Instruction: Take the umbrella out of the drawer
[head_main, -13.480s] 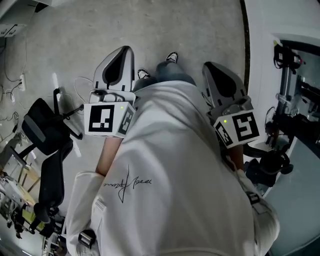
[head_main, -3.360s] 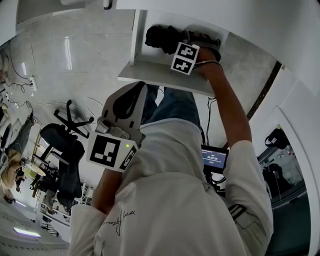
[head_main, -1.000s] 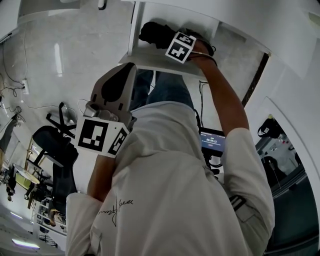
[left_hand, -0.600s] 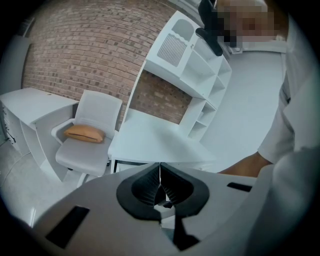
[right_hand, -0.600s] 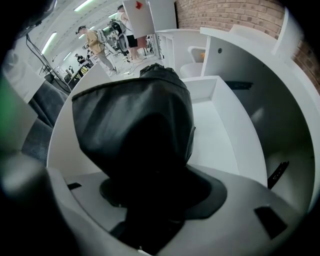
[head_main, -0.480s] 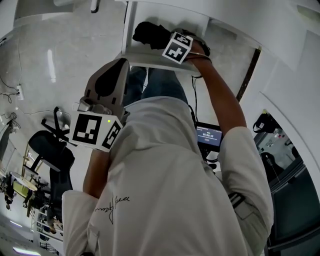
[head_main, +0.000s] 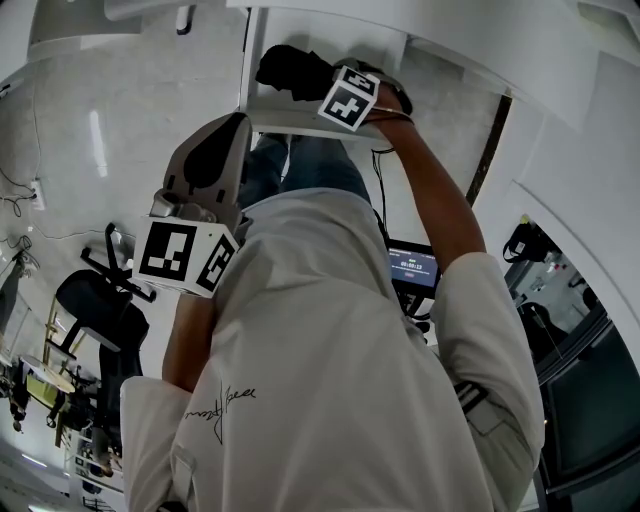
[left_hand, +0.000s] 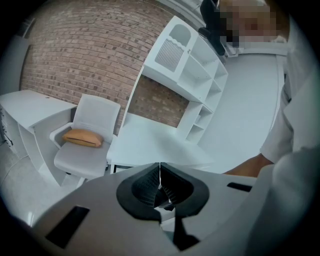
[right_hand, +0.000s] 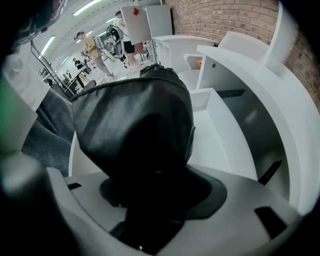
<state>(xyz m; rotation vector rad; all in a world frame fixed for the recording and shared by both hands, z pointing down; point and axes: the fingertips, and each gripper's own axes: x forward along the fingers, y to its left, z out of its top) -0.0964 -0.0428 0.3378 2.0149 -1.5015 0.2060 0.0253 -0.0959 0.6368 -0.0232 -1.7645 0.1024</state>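
Right tool (head_main: 318, 85) clamped on umbrella (right_hand: 135, 125); jaws closed round one end, mostly hidden under the black fabric. Umbrella is folded, in a dark glossy sleeve, and sticks forward out of the tool over the open drawer (right_hand: 215, 135). Cannot tell whether it touches the drawer floor. Bare white floor shows along the drawer's right side and far end; umbrella covers the left part. Drawer is white, pulled out, seen in the head view just beyond the person's jeans (head_main: 300, 170). Right forearm reaches out to it, marker cube (head_main: 350, 98) on top of the tool.

Left tool (left_hand: 160, 180) has its jaws together, nothing between them. It is held low at the person's left side, well apart from the drawer, with its own marker cube (head_main: 185, 255) facing the head camera. It looks toward a white armchair (left_hand: 87, 150) with a tan cushion (left_hand: 82, 137) on the seat, a brick wall (left_hand: 85, 65) behind, and white shelves (left_hand: 192, 70) to the right.

White shirt (head_main: 330, 380) fills the lower head view. Small lit screen (head_main: 412, 267) below the right arm. Black office chair (head_main: 95, 300) on the grey floor at left.
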